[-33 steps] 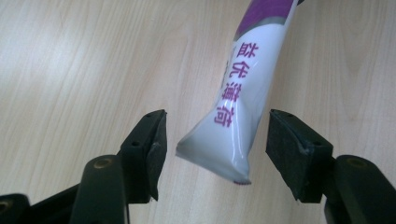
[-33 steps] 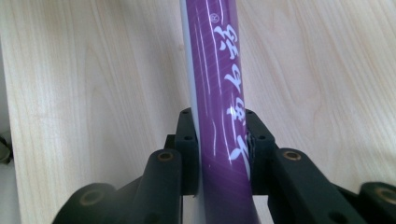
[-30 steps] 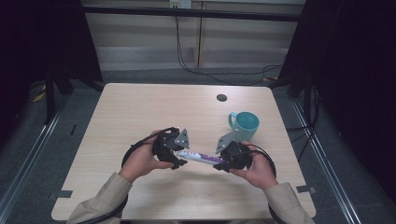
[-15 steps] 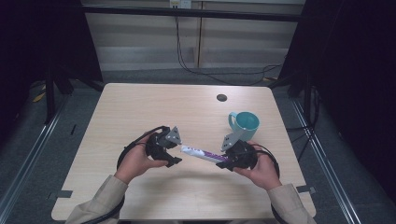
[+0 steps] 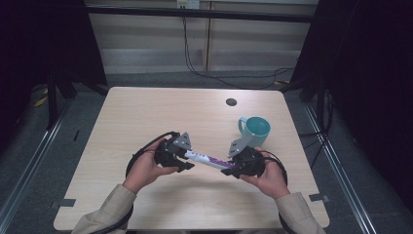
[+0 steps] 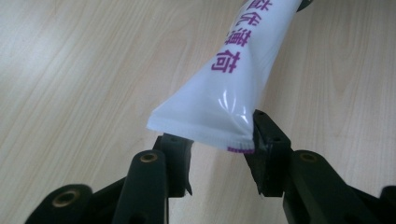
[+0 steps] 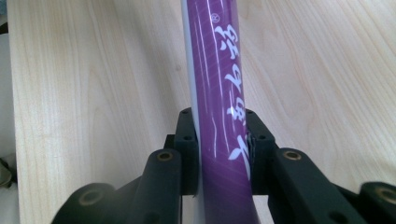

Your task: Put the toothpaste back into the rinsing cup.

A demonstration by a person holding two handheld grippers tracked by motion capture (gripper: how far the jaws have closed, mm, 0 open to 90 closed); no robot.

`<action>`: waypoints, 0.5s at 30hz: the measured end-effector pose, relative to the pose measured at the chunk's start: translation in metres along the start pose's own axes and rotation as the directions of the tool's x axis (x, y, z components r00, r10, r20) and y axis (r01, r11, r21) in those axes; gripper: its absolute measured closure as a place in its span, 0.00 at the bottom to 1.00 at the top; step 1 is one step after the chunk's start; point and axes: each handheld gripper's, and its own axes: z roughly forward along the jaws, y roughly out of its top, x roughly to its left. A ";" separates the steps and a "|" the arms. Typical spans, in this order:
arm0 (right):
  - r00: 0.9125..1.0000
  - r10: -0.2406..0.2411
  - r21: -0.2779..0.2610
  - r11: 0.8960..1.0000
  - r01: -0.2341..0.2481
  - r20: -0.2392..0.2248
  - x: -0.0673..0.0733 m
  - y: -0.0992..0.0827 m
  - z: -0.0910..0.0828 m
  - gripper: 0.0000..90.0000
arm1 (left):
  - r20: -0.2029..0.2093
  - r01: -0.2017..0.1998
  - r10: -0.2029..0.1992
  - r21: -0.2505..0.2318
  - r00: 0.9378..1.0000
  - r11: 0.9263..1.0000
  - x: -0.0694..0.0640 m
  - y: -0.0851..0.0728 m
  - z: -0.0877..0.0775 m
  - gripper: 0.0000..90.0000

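The tube [image 5: 207, 159] is held clear of the tabletop [image 5: 146, 117], spanning between the two grippers. The right gripper [image 7: 219, 154] has its fingers [image 7: 187, 140] pinching the purple end of the tube, which fills the gap between them and runs straight on beyond the tips. The left gripper [image 6: 219, 154] is at the white crimped end: its fingers [image 6: 268, 144] stand spread, the flat seam lying across and just above the tips, touching or nearly touching the one finger; a firm grip there cannot be confirmed. Judgement: the step in hand is a pass of the tube from one gripper to the other, with the right carrying the load. The next move calls for either a closing of the left fingers squarely on the seam or their clean withdrawal, with the right pinch kept firm. A cup [image 5: 255, 127] stands beyond the right fingers, apart from them.
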 end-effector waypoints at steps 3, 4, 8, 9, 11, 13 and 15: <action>1.000 0.004 -0.001 1.000 -0.004 0.004 0.000 0.000 0.000 0.80 | 0.004 0.001 -0.001 0.002 1.000 1.000 0.001 0.000 0.000 0.67; 1.000 0.006 0.001 1.000 -0.006 0.003 0.000 0.000 0.000 0.80 | 0.001 0.002 -0.002 0.007 1.000 1.000 0.000 0.000 0.001 0.66; 1.000 -0.008 0.010 1.000 0.008 0.004 0.000 -0.001 0.000 0.80 | -0.046 0.010 -0.009 0.022 0.999 1.000 0.004 -0.003 -0.001 0.58; 1.000 -0.008 0.017 1.000 0.008 0.005 0.000 -0.001 0.000 0.80 | -0.050 -0.002 0.003 0.023 0.999 1.000 0.005 -0.003 -0.002 0.57; 1.000 -0.002 0.022 1.000 0.002 -0.004 0.000 -0.002 0.001 0.80 | -0.052 -0.044 0.045 0.025 0.998 0.999 0.003 -0.001 -0.003 0.55; 1.000 -0.010 0.036 0.999 0.010 0.000 0.001 -0.002 0.002 0.80 | -0.061 -0.091 0.094 0.046 0.994 0.995 -0.001 0.004 -0.003 0.54; 1.000 -0.016 0.048 0.999 0.016 0.001 0.001 -0.001 0.006 0.80 | -0.069 -0.128 0.135 0.087 0.988 0.988 -0.006 0.009 0.001 0.54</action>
